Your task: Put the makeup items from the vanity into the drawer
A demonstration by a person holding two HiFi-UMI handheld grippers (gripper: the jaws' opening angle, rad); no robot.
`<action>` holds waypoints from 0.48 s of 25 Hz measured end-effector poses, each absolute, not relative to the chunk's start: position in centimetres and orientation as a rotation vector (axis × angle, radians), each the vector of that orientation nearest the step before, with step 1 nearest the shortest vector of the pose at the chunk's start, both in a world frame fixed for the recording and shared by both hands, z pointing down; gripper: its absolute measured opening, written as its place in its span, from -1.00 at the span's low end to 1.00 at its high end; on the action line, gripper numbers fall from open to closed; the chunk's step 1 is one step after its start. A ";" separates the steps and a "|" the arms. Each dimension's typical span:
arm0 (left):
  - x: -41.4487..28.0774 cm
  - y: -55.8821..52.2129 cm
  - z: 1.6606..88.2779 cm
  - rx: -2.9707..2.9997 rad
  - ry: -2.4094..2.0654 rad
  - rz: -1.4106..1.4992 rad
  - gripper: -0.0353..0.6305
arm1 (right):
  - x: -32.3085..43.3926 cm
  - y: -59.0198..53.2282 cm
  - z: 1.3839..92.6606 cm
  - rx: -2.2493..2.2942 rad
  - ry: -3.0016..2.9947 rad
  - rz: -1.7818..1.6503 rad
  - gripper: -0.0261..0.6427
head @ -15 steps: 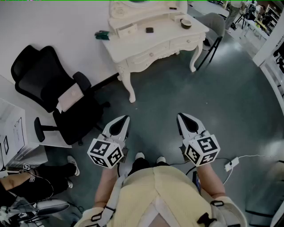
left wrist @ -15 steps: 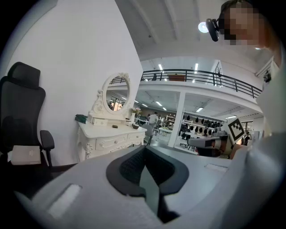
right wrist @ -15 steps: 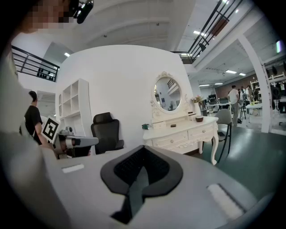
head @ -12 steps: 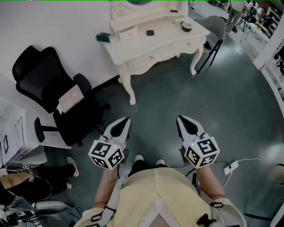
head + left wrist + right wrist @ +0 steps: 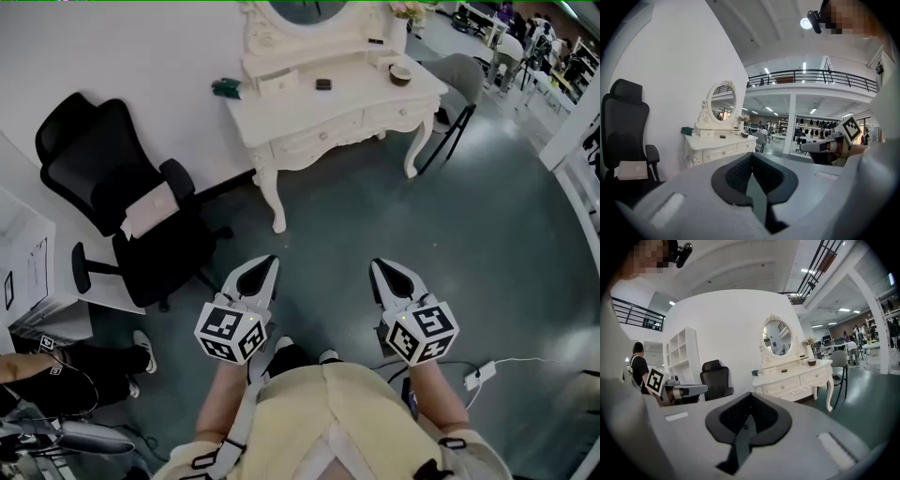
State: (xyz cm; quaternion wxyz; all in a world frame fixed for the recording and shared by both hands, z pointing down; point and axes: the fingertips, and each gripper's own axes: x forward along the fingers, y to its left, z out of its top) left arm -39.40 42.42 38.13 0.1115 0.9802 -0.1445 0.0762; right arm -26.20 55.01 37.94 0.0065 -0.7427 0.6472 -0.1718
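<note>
The white vanity (image 5: 309, 117) stands against the wall far ahead of me, with an oval mirror (image 5: 306, 11) on top. On it lie a small dark item (image 5: 322, 84), a green item (image 5: 225, 89) at its left end and a round dish (image 5: 400, 72) at its right end. A little drawer (image 5: 278, 82) sticks out on the tabletop. My left gripper (image 5: 266, 266) and right gripper (image 5: 379, 269) are held side by side over the floor, well short of the vanity, both shut and empty. The vanity (image 5: 718, 145) shows in the left gripper view, and the vanity (image 5: 794, 375) also in the right gripper view.
A black office chair (image 5: 112, 202) stands left of the path, with a white desk (image 5: 23, 272) beyond it. A grey chair (image 5: 461, 80) sits at the vanity's right end. A white cable and plug (image 5: 478, 375) lie on the floor at right. A person's leg (image 5: 66, 375) rests at lower left.
The vanity has slid lower in the head view and shows more of its mirror, so I have come a little nearer. Both grippers stay shut and level.
</note>
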 end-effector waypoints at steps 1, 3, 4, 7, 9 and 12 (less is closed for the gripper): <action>-39.5 42.6 38.3 2.878 -0.429 0.229 -0.90 | -26.2 55.1 38.0 -2.317 2.033 -0.541 -0.92; -39.6 42.8 38.7 2.867 -0.427 0.243 -0.90 | -26.4 55.2 38.4 -2.298 2.040 -0.552 -0.92; -39.6 42.9 38.9 2.862 -0.421 0.250 -0.90 | -26.5 55.2 38.5 -2.289 2.039 -0.558 -0.92; -39.7 42.8 39.0 2.850 -0.407 0.239 -0.90 | -26.8 55.1 39.2 -2.268 2.047 -0.588 -0.92; -39.5 42.4 39.0 2.849 -0.415 0.233 -0.90 | -26.7 54.6 39.7 -2.261 2.060 -0.605 -0.92; -39.1 41.0 39.6 2.862 -0.424 0.265 -0.90 | -26.6 53.3 40.2 -2.254 2.070 -0.613 -0.92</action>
